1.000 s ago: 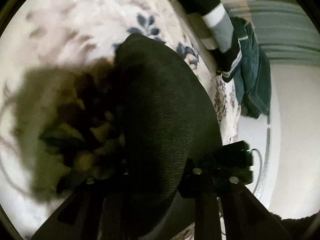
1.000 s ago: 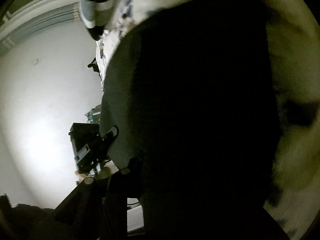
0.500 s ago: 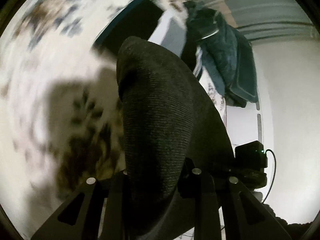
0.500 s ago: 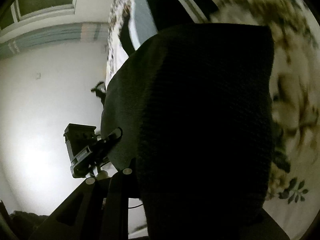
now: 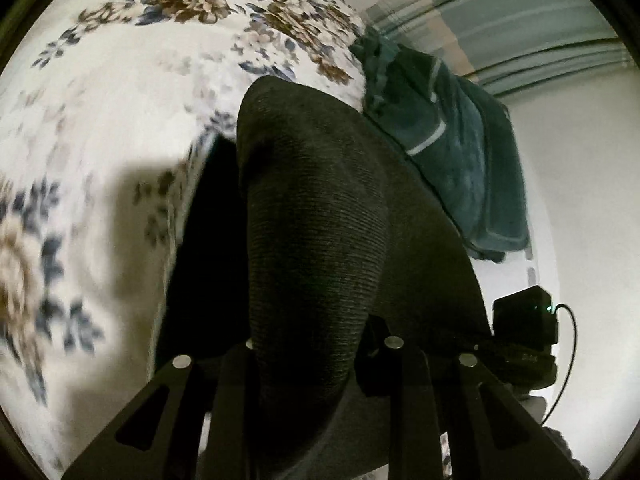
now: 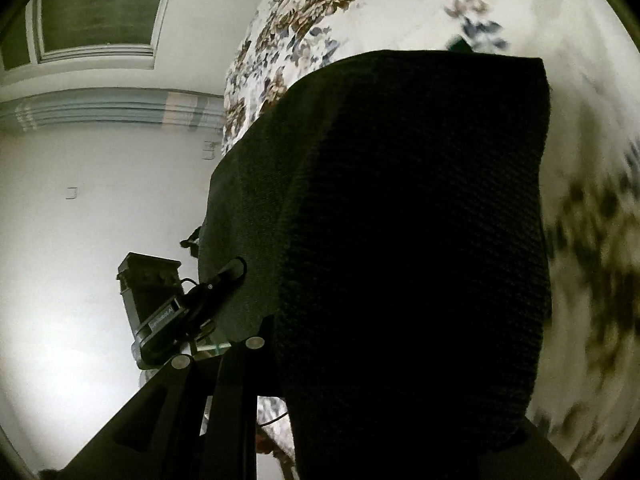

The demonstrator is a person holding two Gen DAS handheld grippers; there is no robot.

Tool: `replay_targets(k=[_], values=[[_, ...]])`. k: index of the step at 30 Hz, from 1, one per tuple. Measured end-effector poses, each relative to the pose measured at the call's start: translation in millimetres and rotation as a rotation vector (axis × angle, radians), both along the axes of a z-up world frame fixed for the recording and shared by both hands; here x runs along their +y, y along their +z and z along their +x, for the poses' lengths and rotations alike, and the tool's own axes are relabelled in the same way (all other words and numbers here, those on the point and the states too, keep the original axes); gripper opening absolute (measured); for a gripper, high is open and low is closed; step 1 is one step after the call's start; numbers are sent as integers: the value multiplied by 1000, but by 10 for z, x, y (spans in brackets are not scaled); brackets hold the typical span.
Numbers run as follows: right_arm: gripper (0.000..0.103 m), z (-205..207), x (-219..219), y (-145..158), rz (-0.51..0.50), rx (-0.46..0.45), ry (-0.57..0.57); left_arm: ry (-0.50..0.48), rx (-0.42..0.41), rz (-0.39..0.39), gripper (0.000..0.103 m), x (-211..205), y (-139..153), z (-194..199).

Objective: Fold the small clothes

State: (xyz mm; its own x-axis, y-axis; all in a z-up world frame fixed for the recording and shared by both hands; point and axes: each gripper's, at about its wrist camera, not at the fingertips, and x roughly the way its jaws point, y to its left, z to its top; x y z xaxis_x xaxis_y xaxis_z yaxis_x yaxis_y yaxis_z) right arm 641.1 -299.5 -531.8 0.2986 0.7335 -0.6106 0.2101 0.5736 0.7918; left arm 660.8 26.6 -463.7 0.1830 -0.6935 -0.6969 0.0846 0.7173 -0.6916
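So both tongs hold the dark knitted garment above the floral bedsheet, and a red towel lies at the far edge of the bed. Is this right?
Not fully. The towel at the far edge is dark teal with pale stripes, not red; the left wrist view shows it. The rest stands: the left tongs and right tongs both hold the dark knitted garment above the floral bedsheet.

We see a bed covered by a white floral sheet, printed with brown and blue flowers, filling the left and far part of the left wrist view. At its far right edge a dark teal garment with pale stripes lies bunched and hangs over the side. In the right wrist view the same sheet spreads far and right, its print blurred nearby.
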Motion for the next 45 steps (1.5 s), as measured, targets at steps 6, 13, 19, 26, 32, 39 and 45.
replay_targets(k=[6, 13, 19, 26, 32, 39, 45], values=[[21, 471, -43, -263, -35, 63, 14, -6, 77, 102, 37, -32, -420, 418], [51, 280, -265, -41, -313, 106, -3, 58, -24, 290, 63, 55, -160, 385], [91, -200, -269, 394, -724, 131, -33, 74, -162, 502, 102, -29, 176, 112], [103, -786, 190, 996, -1009, 89, -43, 70, -210, 673, 103, -300, 555, -520], [103, -1349, 419, 1749, -1064, 18, -106, 60, -272, 698, 103, -411, 1203, -1144], [103, -2127, 678, 2743, -1090, -93, -151, 81, -387, 718, 103, -443, 2045, -1909], [103, -2811, 844, 3502, -1094, -171, -202, 111, -454, 703, 103, -372, 2670, -2498]])
